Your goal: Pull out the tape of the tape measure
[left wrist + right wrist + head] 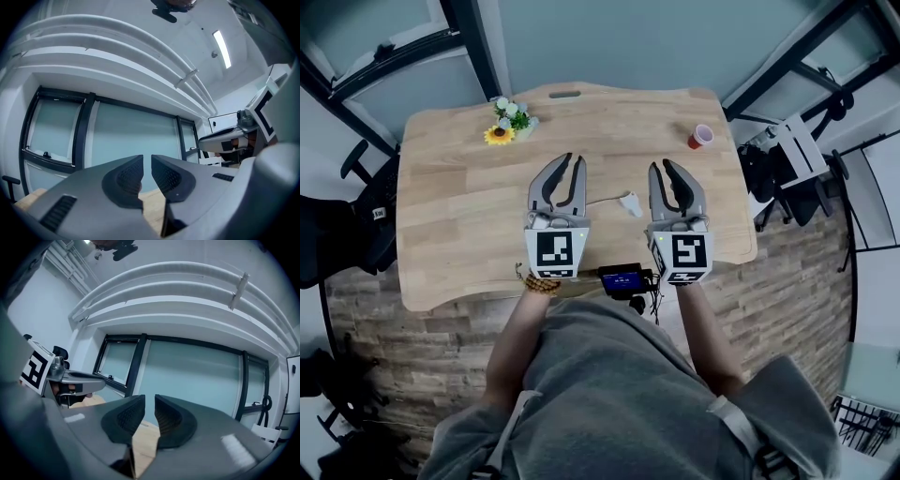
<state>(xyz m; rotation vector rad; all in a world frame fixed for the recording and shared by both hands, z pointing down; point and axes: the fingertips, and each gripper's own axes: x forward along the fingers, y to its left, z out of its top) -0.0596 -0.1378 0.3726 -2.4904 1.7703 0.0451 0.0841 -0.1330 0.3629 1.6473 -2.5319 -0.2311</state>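
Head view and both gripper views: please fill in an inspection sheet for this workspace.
Surface: wooden table, with a handle slot at its far edge.
Job's things: small white tape measure lying mid-table, with a thin white strip running left from it; neither gripper touches it.
Clutter: flower decoration at far left; red cup at far right.
Grippers: left gripper and right gripper held above the table, jaws narrowly apart, nothing between them.
Cables: black cables bunched at a blue device on the near edge.
Surroundings: black chairs on both sides; brick-pattern floor; glazed wall ahead.
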